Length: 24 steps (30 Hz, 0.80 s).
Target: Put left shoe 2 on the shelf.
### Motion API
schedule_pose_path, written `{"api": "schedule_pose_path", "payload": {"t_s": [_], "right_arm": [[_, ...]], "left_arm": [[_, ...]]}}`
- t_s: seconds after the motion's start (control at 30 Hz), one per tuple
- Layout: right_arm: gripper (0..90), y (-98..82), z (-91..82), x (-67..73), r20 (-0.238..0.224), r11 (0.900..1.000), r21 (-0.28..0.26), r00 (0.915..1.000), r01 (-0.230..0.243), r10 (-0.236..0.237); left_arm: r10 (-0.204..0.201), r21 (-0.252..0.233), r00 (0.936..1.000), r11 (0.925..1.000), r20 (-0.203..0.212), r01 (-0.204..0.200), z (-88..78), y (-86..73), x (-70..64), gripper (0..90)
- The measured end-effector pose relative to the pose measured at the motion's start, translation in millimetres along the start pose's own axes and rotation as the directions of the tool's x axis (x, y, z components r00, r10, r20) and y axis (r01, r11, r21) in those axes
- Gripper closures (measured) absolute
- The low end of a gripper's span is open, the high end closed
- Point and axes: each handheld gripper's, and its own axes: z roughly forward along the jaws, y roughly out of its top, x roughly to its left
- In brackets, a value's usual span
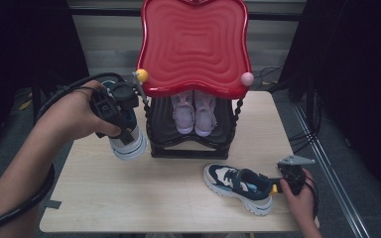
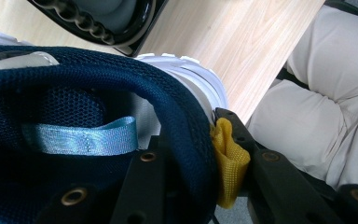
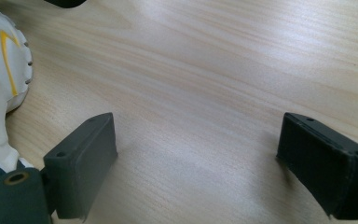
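Left gripper (image 1: 121,130), clamped on the navy sneaker's (image 1: 127,144) heel collar beside the shoe rack (image 1: 193,144), could lose it if the collar slips.

Navy-and-white sneaker (image 1: 125,139) heel-up off the table beside the rack, yellow heel tab.

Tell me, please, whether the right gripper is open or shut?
Open. The right gripper has its jaws wide apart over bare table, nothing between them; the sneaker lies beside it.

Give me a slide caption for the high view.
Left tool lifts a navy sneaker beside the red shoe rack; its mate lies on the table.
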Motion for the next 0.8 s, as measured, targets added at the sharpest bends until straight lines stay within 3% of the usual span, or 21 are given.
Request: {"api": "schedule_pose_path", "payload": {"t_s": [0.13, 0.5, 0.57, 0.63, 0.7, 0.8], "right_arm": [[11.0, -0.1, -0.2, 0.0, 0.000, 1.000, 0.003, 1.0000, 0.001, -0.001], [11.0, -0.1, -0.3, 0.3, -0.001, 1.000, 0.006, 1.0000, -0.004, 0.004], [11.0, -0.1, -0.3, 0.3, -0.002, 1.000, 0.005, 1.0000, -0.003, 0.003], [11.0, -0.1, -0.3, 0.1, -0.001, 1.000, 0.005, 1.0000, -0.001, 0.001], [11.0, 0.0, -0.4, 0.4, -0.002, 1.000, 0.007, 1.0000, -0.005, 0.005], [11.0, 0.0, -0.3, 0.2, -0.002, 1.000, 0.004, 1.0000, -0.002, 0.002]], "left_arm": [[-0.006, -0.017, 1.0000, 0.9998, 0.001, 0.006, -7.8, 3.5, -1.8, 73.5], [0.026, -0.017, 0.9994, 0.9995, -0.022, -0.026, -31.4, 9.7, -3.1, 73.5], [0.012, -0.035, 0.9994, 0.9993, -0.033, -0.013, -35.4, 11.2, -4.3, 73.5], [0.034, -0.026, 0.9986, 0.9991, -0.041, -0.035, -40.6, 13.5, -3.2, 73.5], [0.022, -0.041, 0.9989, 0.9989, -0.040, -0.023, -44.9, 15.3, -4.9, 73.5], [0.042, -0.031, 0.9979, 0.9986, -0.048, -0.044, -53.7, 18.7, -4.4, 73.5]]}}
